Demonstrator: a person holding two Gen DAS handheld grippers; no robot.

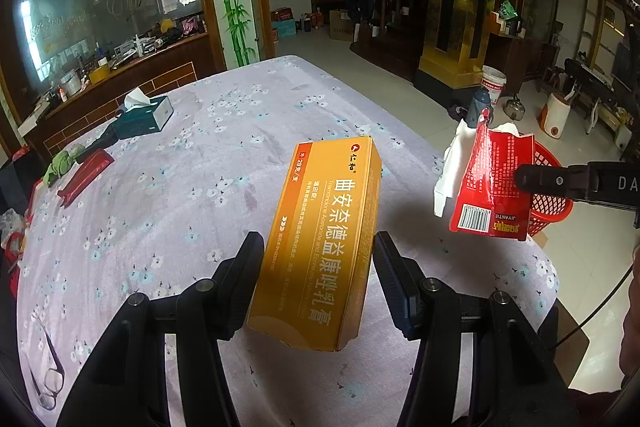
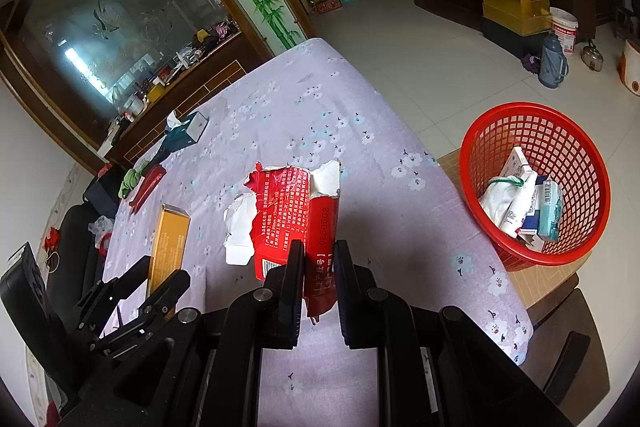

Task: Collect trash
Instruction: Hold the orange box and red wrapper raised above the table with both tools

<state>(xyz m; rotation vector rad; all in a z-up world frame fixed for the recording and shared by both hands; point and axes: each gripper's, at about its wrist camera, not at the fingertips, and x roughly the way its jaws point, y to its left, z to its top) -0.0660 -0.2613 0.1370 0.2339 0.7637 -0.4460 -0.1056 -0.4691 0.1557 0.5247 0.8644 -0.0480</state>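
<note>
The left gripper (image 1: pixel 318 279) grips a stiff orange carton (image 1: pixel 320 247) above the desk (image 1: pixel 200 167), its pads on the smooth long sides. The right gripper (image 2: pixel 318 291) is closed on a torn red pack (image 2: pixel 296 211), glossy, with white paper hanging loose. The red mesh basket (image 2: pixel 536 123) stands well apart on the floor. I think the smooth carton may slip, or the loose paper may tear off and fall beside the basket.

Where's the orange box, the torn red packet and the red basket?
orange box (image 1: pixel 320 239), left wrist view, on its printed top face.
torn red packet (image 2: pixel 286 203), right wrist view, on its red printed side.
red basket (image 2: pixel 576 143), right wrist view, on its inner mesh wall.
</note>
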